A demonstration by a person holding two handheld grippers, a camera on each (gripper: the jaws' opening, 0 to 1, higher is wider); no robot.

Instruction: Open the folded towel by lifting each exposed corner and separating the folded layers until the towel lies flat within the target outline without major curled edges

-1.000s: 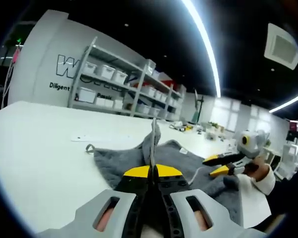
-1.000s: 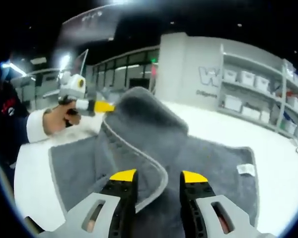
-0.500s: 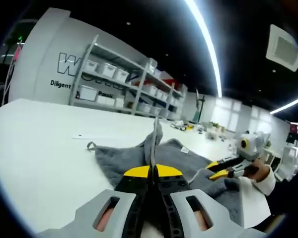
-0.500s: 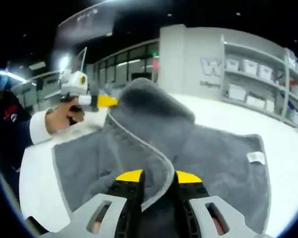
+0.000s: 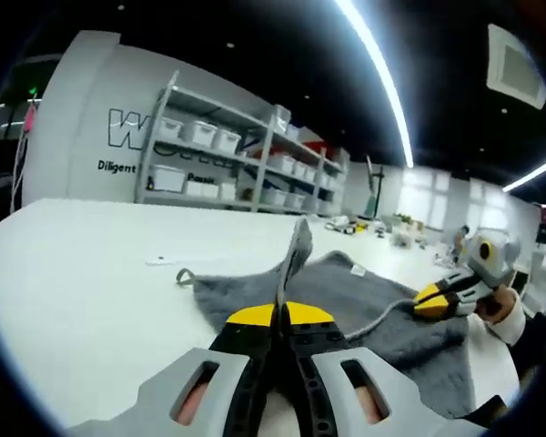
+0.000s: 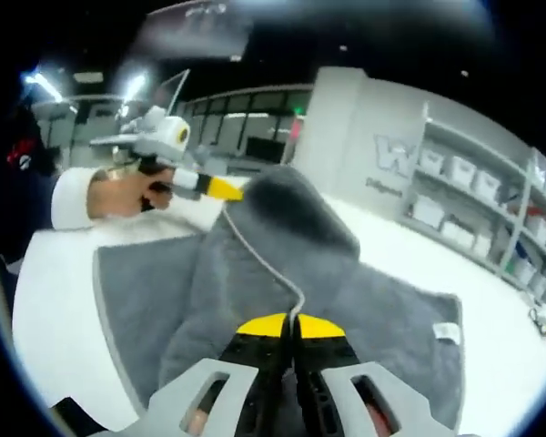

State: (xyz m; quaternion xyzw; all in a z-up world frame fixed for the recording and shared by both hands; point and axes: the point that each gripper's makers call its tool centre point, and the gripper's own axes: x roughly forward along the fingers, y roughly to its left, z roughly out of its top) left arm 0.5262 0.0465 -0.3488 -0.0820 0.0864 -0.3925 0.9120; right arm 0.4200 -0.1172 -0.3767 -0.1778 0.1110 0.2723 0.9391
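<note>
Both grippers' fingers [image 5: 259,316] [image 6: 317,326] pinch grey towel [image 6: 382,309] edges — white table [image 5: 82,264], shelving [image 5: 227,164] behind.

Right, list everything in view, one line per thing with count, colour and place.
towel: one, grey, on the white table, one fold lifted.
towel tag: one, white, at the towel's edge.
table: one, white, under the towel.
shelf rack: one, grey with white bins, by the far wall.
ceiling light strips: two, white, overhead.
left hand-held gripper: yellow tips, shut on the towel's edge.
right hand-held gripper: yellow tips, shut on the towel's edge.
</note>
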